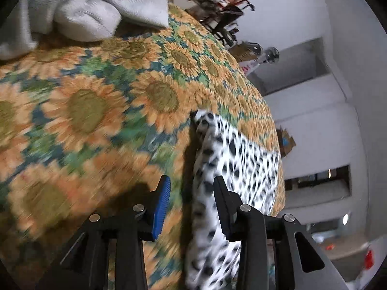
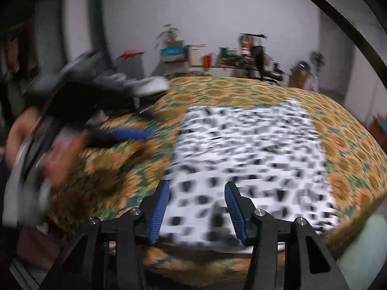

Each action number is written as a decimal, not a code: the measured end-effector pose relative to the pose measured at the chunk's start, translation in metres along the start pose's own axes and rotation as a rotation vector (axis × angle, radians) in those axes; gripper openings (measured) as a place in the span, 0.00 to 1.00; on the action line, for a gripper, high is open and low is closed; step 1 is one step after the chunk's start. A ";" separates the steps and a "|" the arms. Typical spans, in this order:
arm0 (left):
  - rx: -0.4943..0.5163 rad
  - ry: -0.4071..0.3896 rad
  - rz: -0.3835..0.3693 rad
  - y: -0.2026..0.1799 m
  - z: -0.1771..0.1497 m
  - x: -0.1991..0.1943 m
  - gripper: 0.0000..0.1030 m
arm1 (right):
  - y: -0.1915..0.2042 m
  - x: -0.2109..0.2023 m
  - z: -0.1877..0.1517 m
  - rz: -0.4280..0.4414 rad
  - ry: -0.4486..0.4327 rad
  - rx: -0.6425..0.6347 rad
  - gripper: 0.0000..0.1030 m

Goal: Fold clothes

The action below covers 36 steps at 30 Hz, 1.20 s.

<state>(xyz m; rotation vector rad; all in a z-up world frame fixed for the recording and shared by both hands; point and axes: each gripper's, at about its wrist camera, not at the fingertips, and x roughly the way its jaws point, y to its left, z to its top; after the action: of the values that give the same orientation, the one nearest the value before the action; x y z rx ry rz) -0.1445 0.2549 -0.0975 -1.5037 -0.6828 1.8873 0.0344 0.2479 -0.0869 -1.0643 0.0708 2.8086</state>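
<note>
A white garment with black spots [image 2: 246, 149] lies folded flat on the sunflower-print cloth [image 2: 350, 149]. My right gripper [image 2: 197, 191] hovers open over its near edge, nothing pinched between the blue pads. In the left wrist view the spotted garment [image 1: 244, 154] lies at the right, its left edge raised in a fold. My left gripper [image 1: 192, 191] stands open beside that edge, the pads not pressing on the fabric. In the right wrist view the left gripper [image 2: 130, 134] shows blurred at the left, held by a hand [image 2: 55, 159].
A crumpled light grey garment [image 1: 84, 7] lies at the far end of the sunflower cloth [image 1: 96, 111], also visible as a grey garment [image 2: 150, 84] behind the left gripper. A cluttered table [image 2: 241, 60] stands against the back wall. The covered surface drops away at the right edge.
</note>
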 end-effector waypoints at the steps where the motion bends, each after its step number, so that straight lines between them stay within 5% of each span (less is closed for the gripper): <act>1: 0.005 0.016 -0.002 -0.005 0.004 0.009 0.36 | 0.008 0.004 -0.002 -0.005 0.002 -0.027 0.50; 4: 0.026 0.049 -0.023 -0.017 0.014 0.034 0.32 | 0.024 0.011 -0.010 -0.036 0.011 -0.058 0.51; 6: 0.014 0.041 -0.025 -0.016 0.024 0.043 0.10 | 0.028 0.019 -0.015 -0.067 0.017 -0.078 0.53; 8: -0.004 0.031 -0.032 -0.012 0.031 0.049 0.07 | 0.032 0.023 -0.019 -0.108 0.005 -0.113 0.53; 10: -0.002 0.005 -0.036 -0.011 0.039 0.048 0.04 | 0.035 0.024 -0.020 -0.163 -0.006 -0.107 0.30; 13: 0.017 -0.030 -0.028 -0.013 0.055 0.044 0.02 | 0.019 0.021 -0.020 -0.095 -0.007 0.029 0.17; 16: 0.079 -0.070 0.049 -0.021 0.072 0.043 0.00 | 0.001 0.017 -0.022 0.007 0.010 0.147 0.15; 18: 0.073 -0.074 0.026 -0.023 0.085 0.044 0.00 | -0.003 0.016 -0.024 0.025 0.013 0.161 0.14; 21: 0.061 0.030 0.019 -0.024 0.086 0.045 0.00 | -0.005 0.015 -0.024 0.033 0.011 0.144 0.15; 23: 0.063 0.086 0.058 -0.024 0.079 0.046 0.10 | -0.004 0.007 -0.022 0.042 0.023 0.115 0.18; 25: 0.041 0.097 0.047 -0.021 0.071 0.040 0.53 | -0.004 -0.001 -0.018 0.027 0.015 0.083 0.39; 29: 0.013 0.199 0.052 -0.022 0.061 0.040 0.58 | 0.007 -0.011 -0.014 -0.051 -0.049 -0.010 0.68; 32: -0.020 0.290 0.089 -0.023 0.056 0.059 0.24 | 0.014 0.004 -0.019 -0.060 0.000 -0.054 0.61; 33: -0.037 0.290 0.082 -0.022 0.057 0.064 0.09 | 0.015 0.009 -0.022 -0.066 0.020 -0.057 0.42; 36: -0.055 0.255 0.068 -0.023 0.061 0.074 0.04 | 0.010 0.007 -0.027 -0.059 0.003 0.011 0.27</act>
<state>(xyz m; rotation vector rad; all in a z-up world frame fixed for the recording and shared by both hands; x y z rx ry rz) -0.2121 0.3241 -0.1153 -1.7846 -0.5758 1.6961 0.0454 0.2364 -0.1114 -1.0502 0.0540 2.7514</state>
